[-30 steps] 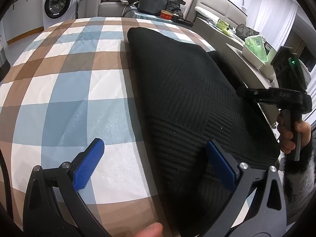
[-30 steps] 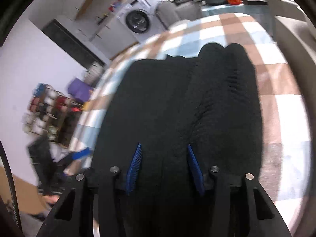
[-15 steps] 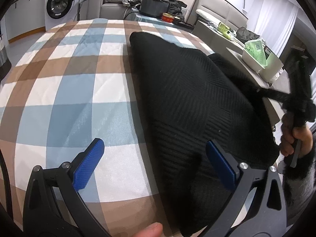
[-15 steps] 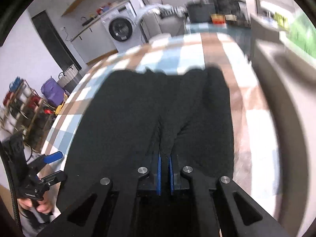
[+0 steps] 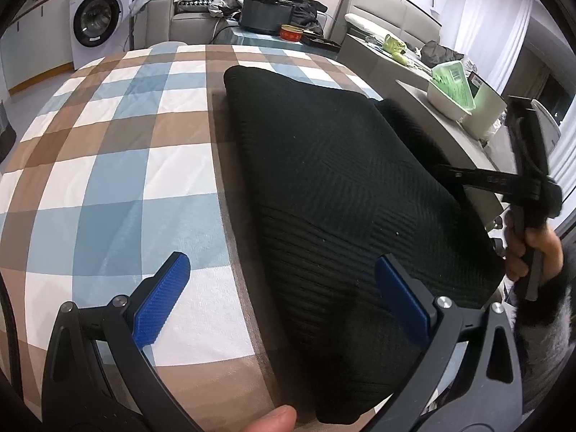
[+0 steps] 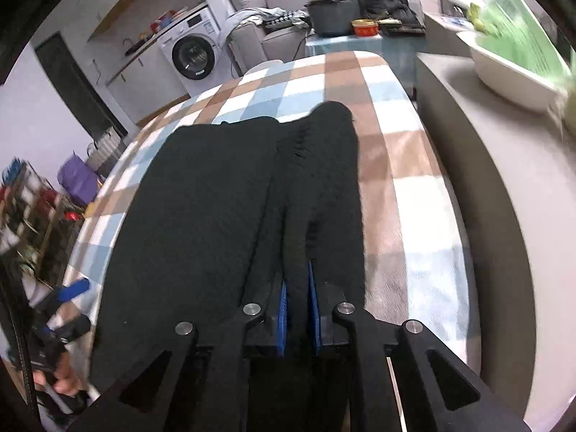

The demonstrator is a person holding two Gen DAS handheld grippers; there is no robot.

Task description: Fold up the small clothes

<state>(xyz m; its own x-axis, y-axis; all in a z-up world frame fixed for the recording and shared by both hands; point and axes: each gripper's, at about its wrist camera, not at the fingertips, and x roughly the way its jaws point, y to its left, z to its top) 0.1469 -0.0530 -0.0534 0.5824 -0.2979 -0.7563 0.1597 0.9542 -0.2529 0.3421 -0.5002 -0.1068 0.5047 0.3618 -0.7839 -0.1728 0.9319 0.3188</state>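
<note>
Garment: a black knit sweater (image 5: 334, 194) lies flat on the checked table (image 5: 118, 151), towards its right side.
Right claw (image 6: 298, 309): it has a ridge of the sweater's near-right part pinched between the blue pads, and the jaws are opening a touch around the thick fold.
Left claw (image 5: 277, 298): spread wide and gripping nothing, it hovers over the sweater's near-left edge; one pad is above bare cloth, the other above knit.
Step in hand: probably folding the right side over.
Doing it well: keep the pinch firm, lift low, carry the fabric leftwards evenly, and pin the left edge so the body doesn't drag.
</note>
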